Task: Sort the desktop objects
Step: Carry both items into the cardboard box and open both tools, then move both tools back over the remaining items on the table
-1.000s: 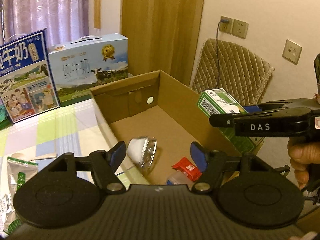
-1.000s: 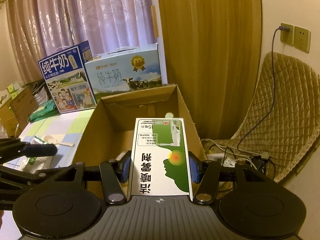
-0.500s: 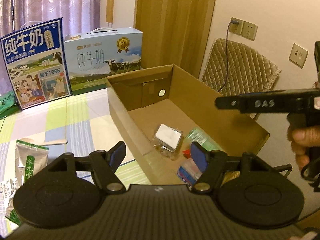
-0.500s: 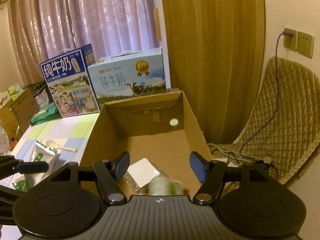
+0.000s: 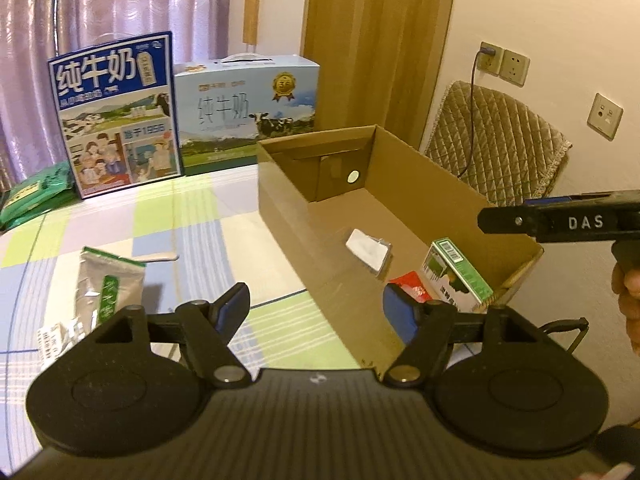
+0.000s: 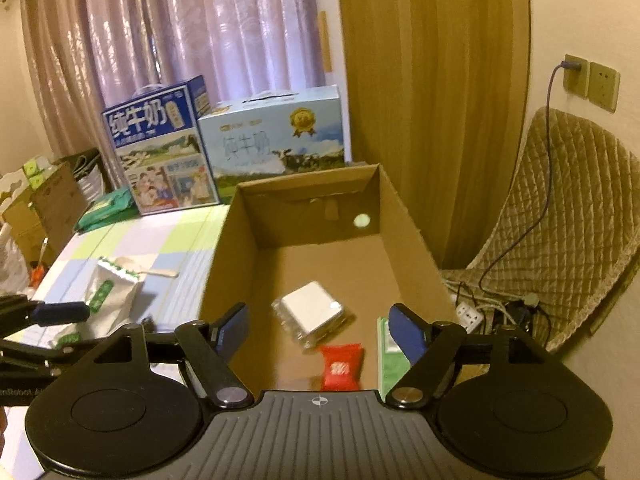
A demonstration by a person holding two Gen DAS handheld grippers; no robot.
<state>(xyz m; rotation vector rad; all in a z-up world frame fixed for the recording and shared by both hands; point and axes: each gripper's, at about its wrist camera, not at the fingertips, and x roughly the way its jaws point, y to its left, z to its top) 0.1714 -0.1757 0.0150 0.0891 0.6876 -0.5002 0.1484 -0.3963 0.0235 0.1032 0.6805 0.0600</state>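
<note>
Green medicine box (image 5: pixel 458 276) has dropped from my right hand-held gripper (image 6: pixel 316 330) into the cardboard box (image 5: pixel 432 194); both hand-held grippers gape empty, and the pouch (image 5: pixel 108 286) waits on the table (image 5: pixel 208 240).

Cardboard box (image 6: pixel 312 256) far half bare; milk cartons (image 6: pixel 276 140) wall off behind

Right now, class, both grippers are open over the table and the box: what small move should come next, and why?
Probably swing the left gripper left and down toward the silver pouch with the green stripe. Both grippers are open and empty, the green carton already lies inside the cardboard box, and the pouch lies on the checked tablecloth, on the left gripper's side.
</note>
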